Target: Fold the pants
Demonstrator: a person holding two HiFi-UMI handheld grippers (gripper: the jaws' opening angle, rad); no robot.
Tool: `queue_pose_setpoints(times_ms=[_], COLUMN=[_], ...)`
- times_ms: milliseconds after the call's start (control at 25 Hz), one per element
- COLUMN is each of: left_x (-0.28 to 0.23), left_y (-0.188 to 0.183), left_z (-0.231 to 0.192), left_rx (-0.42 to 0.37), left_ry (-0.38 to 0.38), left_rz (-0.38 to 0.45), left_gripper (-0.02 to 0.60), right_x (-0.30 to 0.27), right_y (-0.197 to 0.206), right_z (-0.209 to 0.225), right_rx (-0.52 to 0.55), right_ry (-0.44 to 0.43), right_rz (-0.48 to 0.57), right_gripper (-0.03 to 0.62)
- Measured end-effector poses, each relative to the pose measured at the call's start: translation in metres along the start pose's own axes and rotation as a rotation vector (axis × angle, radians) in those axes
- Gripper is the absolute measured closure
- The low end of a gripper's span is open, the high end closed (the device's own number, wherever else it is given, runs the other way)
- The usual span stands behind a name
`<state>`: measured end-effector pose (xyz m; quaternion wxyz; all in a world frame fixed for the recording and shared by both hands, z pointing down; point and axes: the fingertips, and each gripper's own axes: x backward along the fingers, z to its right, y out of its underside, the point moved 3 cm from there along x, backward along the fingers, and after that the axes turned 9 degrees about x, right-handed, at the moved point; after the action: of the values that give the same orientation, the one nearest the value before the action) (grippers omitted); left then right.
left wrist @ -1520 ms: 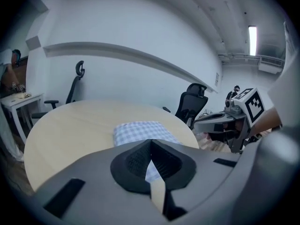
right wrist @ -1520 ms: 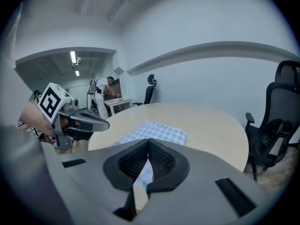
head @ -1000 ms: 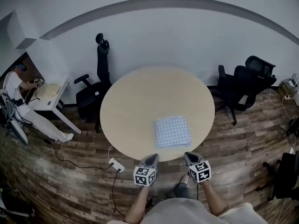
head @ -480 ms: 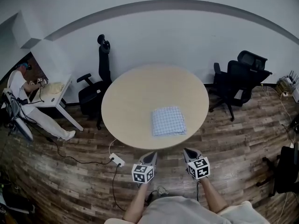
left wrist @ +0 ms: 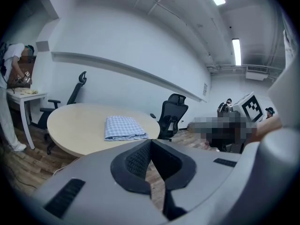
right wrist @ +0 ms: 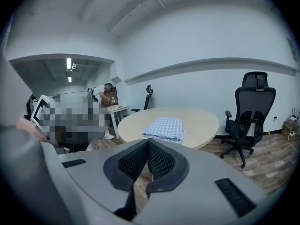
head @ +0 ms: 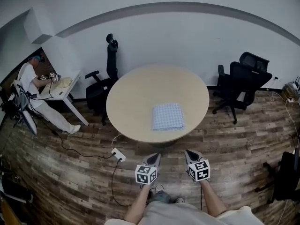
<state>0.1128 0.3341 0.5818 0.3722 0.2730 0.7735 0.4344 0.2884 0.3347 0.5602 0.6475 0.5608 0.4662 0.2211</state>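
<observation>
**Pants** (head: 168, 116): checked fabric, lying as a compact folded rectangle on the table (head: 140, 93). They sit on the half of the top nearer the operator, slightly right of table centre. Shape and pos. on the table are unchanged vs. one sec. ago. No loose leg shows outside the stack.

**Change:** both grippers have withdrawn from the table. One sec. ago their tips sat at the table's near edge, just short of the pants. Now both hang over the wood floor (head: 70, 172), well clear of that edge. The whole operator has backed off, not only the arms.

**Left gripper** (head: 153, 157): jaws clenched, pads touching, nothing between them.
**Right gripper** (head: 191, 154): same, pressed closed and empty.
Both point toward the table, pants straight ahead.

**Meaning for task:** judged complete or at final check. The fold looks finished, there is no contact w/ fabric, and the retreat fits end of op. Any further tidying would req. a re-approach to the table.

**Surroundings:**
- Office chairs (head: 243, 78) behind-left and right of the table.
- Power strip (head: 118, 154) on the floor off the table's near-left edge.
- A person (head: 33, 78) at a desk (head: 63, 86) far left of the table.
</observation>
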Motion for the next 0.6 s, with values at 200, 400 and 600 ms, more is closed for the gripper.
queue_pose_setpoints(times_ms=[200, 400, 600], left_x=[0.008, 0.011, 0.021], left_y=[0.012, 0.021, 0.034], left_z=[0.015, 0.024, 0.031], left_rx=[-0.008, -0.007, -0.018], left_ry=[-0.009, -0.015, -0.034], left_rz=[-0.002, 0.017, 0.016], left_gripper=[0.550, 0.550, 0.550], right_x=[0.017, 0.025, 0.033], right_y=[0.007, 0.012, 0.021], right_z=[-0.003, -0.008, -0.017], right_rx=[0.000, 0.021, 0.028], right_ry=[-0.006, -0.018, -0.034], right_rz=[0.010, 0.024, 0.032], right_gripper=[0.566, 0.566, 0.568])
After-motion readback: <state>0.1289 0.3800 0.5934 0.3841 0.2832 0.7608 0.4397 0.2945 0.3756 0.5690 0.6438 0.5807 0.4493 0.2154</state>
